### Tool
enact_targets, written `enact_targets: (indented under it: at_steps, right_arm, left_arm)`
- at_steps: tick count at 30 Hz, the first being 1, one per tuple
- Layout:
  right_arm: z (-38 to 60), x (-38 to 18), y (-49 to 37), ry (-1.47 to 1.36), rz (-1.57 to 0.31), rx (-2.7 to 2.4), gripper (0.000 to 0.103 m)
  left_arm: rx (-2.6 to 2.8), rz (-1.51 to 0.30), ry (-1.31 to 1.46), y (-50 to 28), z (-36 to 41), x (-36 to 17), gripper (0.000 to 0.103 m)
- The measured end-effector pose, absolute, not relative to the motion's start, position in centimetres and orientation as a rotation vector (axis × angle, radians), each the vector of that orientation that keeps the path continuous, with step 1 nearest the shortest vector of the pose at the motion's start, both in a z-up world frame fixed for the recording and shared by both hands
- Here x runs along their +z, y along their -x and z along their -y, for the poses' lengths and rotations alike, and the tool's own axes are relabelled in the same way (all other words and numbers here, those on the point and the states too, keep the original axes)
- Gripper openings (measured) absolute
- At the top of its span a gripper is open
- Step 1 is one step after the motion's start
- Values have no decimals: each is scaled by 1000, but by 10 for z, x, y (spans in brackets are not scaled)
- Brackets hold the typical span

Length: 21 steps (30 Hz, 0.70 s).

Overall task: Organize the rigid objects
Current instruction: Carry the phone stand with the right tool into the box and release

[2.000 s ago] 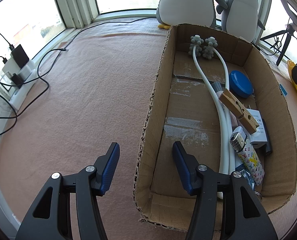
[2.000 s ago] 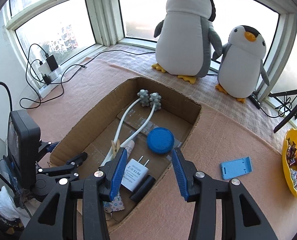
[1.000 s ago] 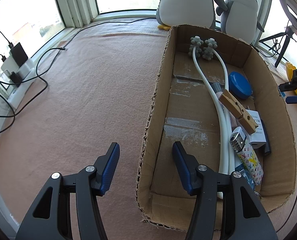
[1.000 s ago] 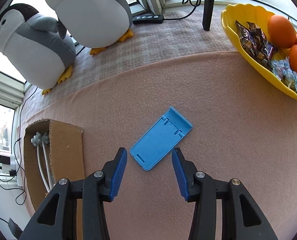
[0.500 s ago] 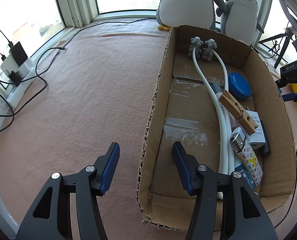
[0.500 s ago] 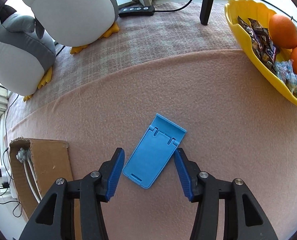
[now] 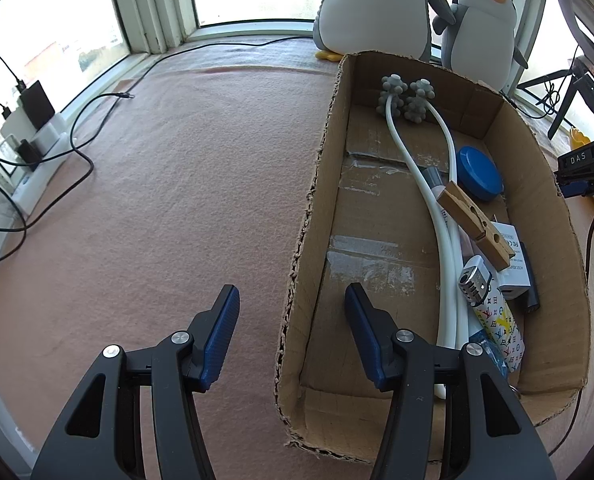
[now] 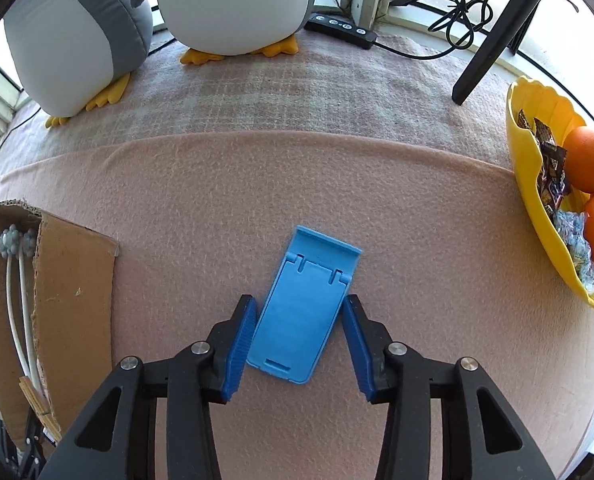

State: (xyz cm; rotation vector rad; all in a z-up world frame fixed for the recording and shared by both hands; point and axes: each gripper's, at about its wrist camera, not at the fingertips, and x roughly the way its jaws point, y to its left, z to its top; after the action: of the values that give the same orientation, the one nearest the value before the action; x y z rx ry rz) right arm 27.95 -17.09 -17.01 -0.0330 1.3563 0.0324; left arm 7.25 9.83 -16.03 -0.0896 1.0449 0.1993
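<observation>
straddling blue phone stand [image 8: 305, 312], right gripper [image 8: 297, 338] fingers released; left gripper [image 7: 291, 336] released; "das" label [image 7: 578, 159].

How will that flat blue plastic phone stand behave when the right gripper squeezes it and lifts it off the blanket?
The blue phone stand looks like thin moulded plastic, so probably stiff and light. It has a hinged flap near its far end, which might swing open when lifted. It lies flat between the right hand-held gripper fingers, so it shouldn't roll, though smooth edges could slip.
</observation>
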Motion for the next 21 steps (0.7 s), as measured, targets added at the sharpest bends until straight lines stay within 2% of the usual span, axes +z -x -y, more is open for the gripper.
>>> enact_targets:
  at_steps: [14,21]
  right_arm:
    - [191,-163,-209,77,-1255,174,34]
    - [175,-125,-178,122,-1146,261,34]
  left_arm:
    - [199,-1045,89,-72,-99,-160,55]
    - [203,-1048,86,-71,-99,-161,55]
